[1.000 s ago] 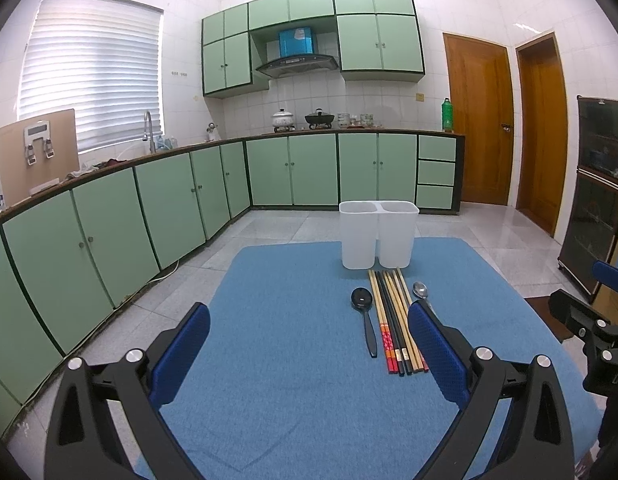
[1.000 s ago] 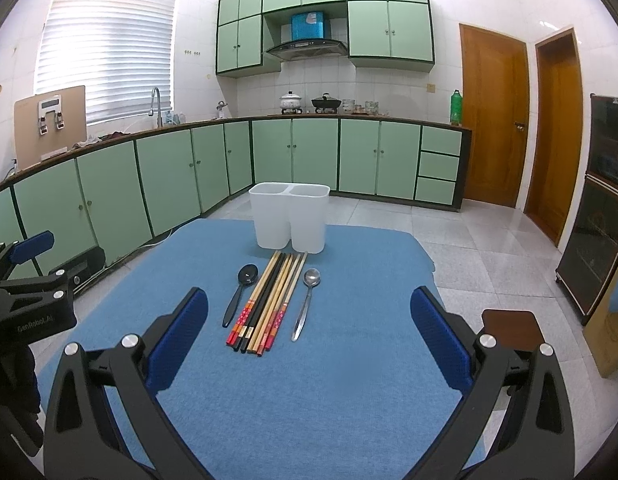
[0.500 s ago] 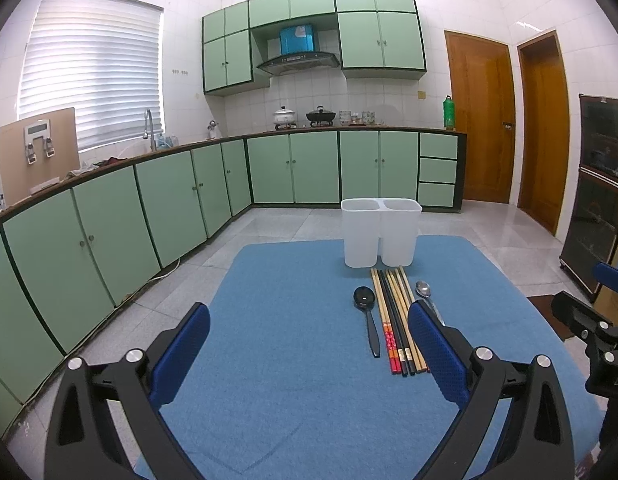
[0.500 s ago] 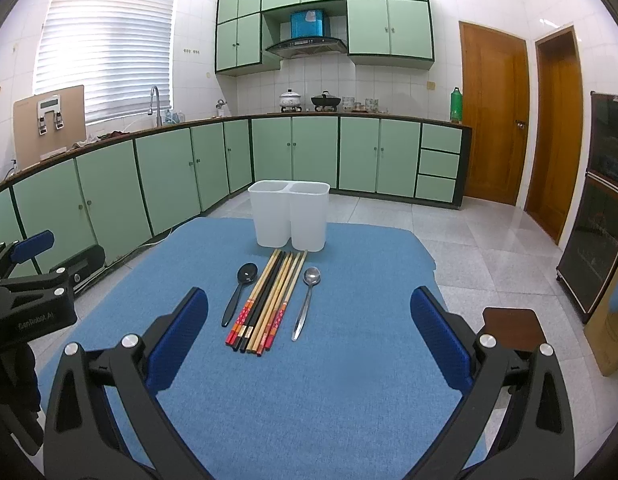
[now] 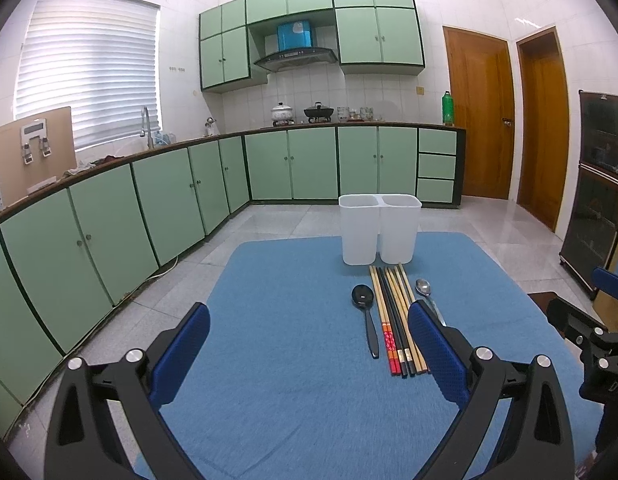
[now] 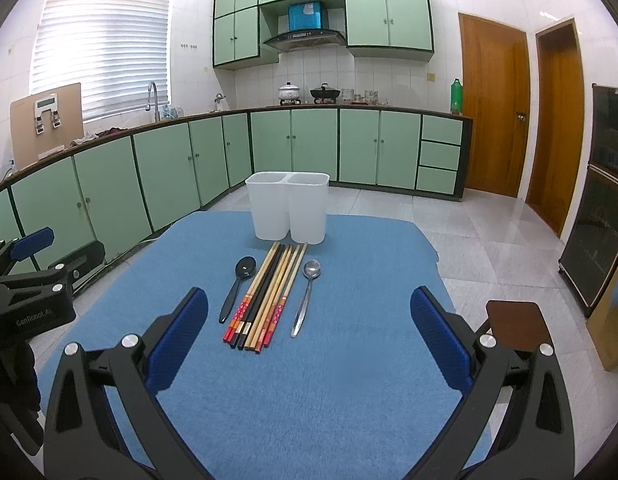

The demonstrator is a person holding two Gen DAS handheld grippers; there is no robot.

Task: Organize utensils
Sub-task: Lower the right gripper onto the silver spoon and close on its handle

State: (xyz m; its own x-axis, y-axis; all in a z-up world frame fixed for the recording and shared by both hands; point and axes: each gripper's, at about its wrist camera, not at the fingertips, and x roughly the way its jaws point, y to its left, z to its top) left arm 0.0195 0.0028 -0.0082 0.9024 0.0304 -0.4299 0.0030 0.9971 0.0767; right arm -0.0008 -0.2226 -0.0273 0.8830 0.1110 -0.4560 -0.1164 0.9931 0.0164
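I have both claws spread wide and holding nothing: the left gripper (image 5: 309, 354) hangs above the near part of the blue cloth-covered table (image 6: 349, 380), and the right gripper (image 6: 309, 338) does the same just behind the utensils. The bundle of wooden, black and red-ended chopsticks (image 6: 267, 294) lies packed side by side, its far tips close to the white two-compartment plastic holder (image 6: 287, 210), with the black plastic spoon (image 6: 237, 288) just left of it and the slim silver metal spoon (image 6: 306, 296) just right. My worry is the crowding: a pad coming down on one stick would likely catch its neighbours and scatter the bundle. The thin spoon handles lie flat on soft cloth, so a shallow pinch may slip off. The holder looks light; a careless drop-in could tip it.
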